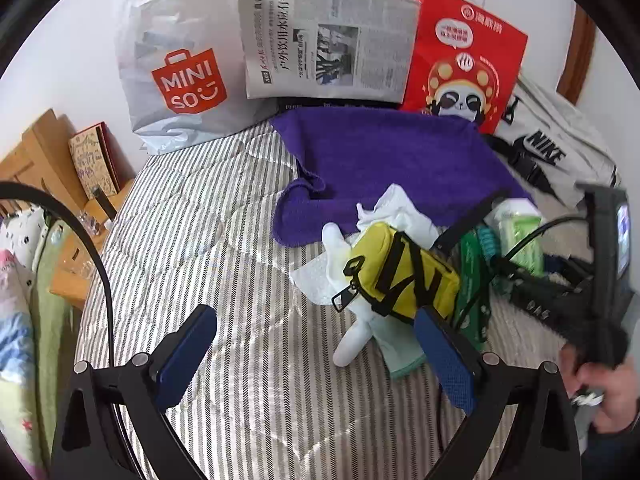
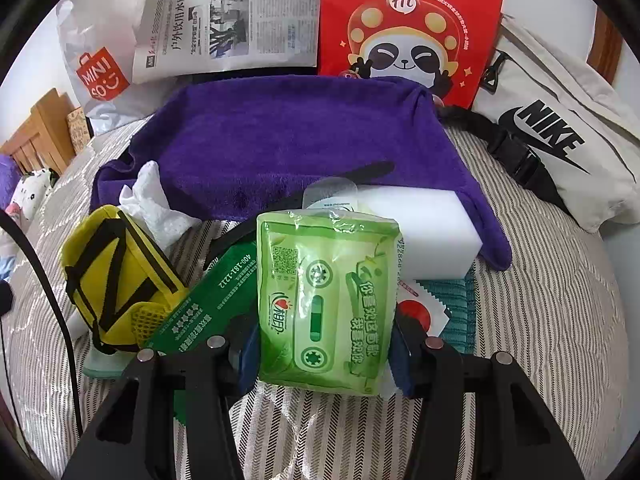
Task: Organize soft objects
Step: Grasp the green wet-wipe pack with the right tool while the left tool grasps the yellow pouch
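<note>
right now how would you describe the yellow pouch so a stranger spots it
On the striped bed, find the purple towel. Just in front of its near edge, the yellow pouch lies on white tissue, the only yellow thing, crossed by black straps.

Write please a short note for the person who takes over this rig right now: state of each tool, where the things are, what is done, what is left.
Right tool: shut on the green tissue pack, at the near edge of the pile.
Left tool: open, holding nothing, over the striped bedcover beside the yellow pouch.
Still in the pile: yellow pouch, white sponge block, green paper sleeve, crumpled white tissue, all at the front edge of the purple towel.
Done: tissue pack gripped only.
Left: place it, then sort the rest.
</note>
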Motion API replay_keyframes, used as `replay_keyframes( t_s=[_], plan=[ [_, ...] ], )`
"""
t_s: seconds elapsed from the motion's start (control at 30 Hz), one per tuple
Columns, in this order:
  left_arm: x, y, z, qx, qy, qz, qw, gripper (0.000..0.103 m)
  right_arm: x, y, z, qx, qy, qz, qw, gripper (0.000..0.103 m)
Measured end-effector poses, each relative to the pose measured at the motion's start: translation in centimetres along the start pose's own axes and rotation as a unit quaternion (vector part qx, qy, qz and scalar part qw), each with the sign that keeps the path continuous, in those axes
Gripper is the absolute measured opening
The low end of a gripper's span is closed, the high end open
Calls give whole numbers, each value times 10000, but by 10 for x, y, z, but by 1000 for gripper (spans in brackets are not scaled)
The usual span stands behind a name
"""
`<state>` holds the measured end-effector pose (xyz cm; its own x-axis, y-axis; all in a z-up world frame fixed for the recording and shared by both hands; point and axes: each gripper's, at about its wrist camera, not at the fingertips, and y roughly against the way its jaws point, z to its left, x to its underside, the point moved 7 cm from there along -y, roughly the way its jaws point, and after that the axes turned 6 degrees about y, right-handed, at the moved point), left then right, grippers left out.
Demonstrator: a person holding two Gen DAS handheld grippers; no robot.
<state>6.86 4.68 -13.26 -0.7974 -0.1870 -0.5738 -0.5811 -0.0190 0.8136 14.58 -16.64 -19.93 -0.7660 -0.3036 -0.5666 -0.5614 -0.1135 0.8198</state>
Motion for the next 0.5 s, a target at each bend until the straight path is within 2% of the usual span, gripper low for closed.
replay_keyframes(
  t_s=[0.1,0.37,0.5],
  plan=[
    [4,-6,-3,-41,-116,52,9999,97,-1,2,-1,-63,42,5,10000,52],
    [1,-12,-22,340,-211,15,9992,97,-2,30,-19,-117,-65,-167,9998,52],
    [-3,-21,-34,281,-369,35,9989,97,0,43,-33,-17,-106,-238,9997,52]
  ],
)
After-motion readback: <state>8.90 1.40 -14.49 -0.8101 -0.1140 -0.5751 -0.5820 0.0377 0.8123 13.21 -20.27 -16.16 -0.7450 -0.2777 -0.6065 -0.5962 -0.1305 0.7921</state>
